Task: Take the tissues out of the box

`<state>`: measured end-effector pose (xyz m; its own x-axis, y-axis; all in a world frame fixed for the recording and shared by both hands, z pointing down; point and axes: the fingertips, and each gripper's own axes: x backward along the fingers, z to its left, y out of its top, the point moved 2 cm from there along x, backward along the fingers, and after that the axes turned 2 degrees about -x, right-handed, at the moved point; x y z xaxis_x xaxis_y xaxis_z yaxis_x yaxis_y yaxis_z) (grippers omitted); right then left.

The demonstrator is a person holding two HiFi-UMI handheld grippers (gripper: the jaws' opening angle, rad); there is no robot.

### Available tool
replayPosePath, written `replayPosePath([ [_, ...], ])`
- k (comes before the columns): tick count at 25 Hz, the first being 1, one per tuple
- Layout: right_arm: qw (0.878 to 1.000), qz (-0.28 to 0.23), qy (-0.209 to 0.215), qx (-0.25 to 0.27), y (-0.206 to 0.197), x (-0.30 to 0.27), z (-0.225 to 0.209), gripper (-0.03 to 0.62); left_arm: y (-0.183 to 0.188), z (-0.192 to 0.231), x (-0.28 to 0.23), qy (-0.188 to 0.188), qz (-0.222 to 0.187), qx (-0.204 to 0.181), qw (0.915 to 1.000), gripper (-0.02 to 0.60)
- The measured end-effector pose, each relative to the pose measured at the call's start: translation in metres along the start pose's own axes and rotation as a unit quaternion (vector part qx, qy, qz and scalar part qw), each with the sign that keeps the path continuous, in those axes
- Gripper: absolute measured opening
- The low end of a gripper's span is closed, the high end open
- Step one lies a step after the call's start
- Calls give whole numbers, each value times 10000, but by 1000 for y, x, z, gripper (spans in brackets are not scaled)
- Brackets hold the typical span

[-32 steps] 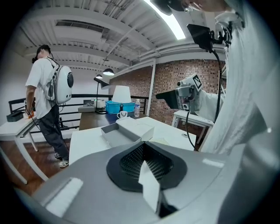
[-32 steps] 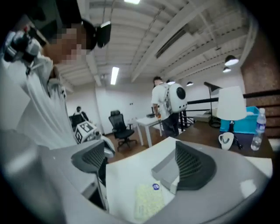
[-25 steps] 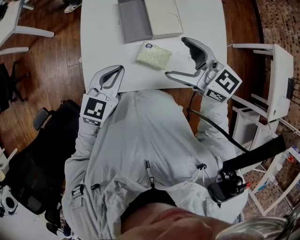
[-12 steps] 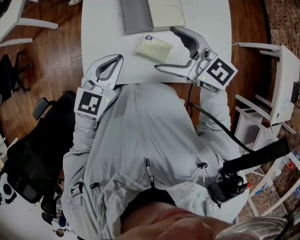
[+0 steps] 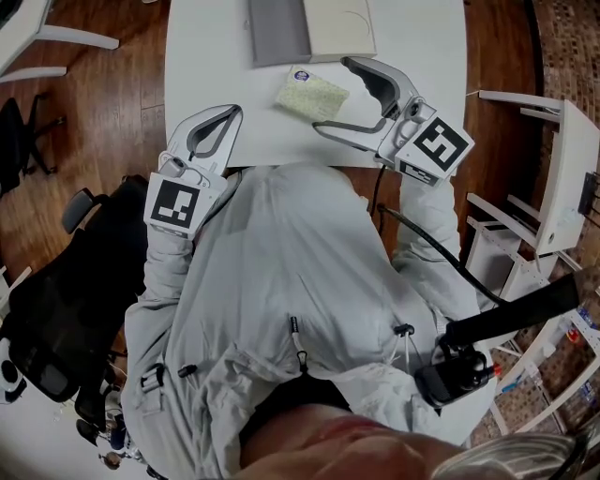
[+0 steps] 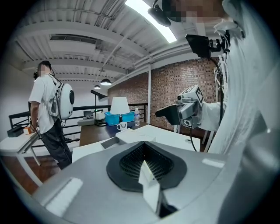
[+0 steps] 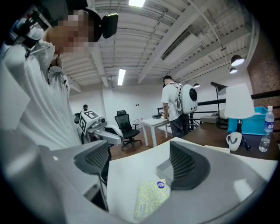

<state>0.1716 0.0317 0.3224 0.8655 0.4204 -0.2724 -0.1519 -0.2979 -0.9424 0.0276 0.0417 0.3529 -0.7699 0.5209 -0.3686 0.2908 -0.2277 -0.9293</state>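
A yellow-green tissue pack with a blue sticker lies on the white table, just in front of a flat grey and cream box. My right gripper is open, with its two fingers reaching past the pack's right end on either side. In the right gripper view the tissue pack lies low between the pads, touching neither, and the grey box shows behind it. My left gripper is shut with nothing in it, over the table's near left edge, apart from the pack.
A black office chair stands on the wooden floor at left. A white shelf unit stands at right. In the left gripper view a person with a backpack stands by another table holding a lamp.
My right gripper has moved left toward the tissue pack and now has a finger on each side of its end. The left gripper shifted slightly forward and stays shut.
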Motion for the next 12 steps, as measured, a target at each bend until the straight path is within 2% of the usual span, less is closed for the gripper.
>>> replayPosePath([
  [8, 9999, 1, -92, 64, 3, -4, -4, 455, -2, 2, 0, -47, -18, 27, 10000, 14],
  [12, 9999, -68, 50, 77, 5, -16, 0, 454, -2, 7, 16, 193, 29, 118, 9997, 14],
])
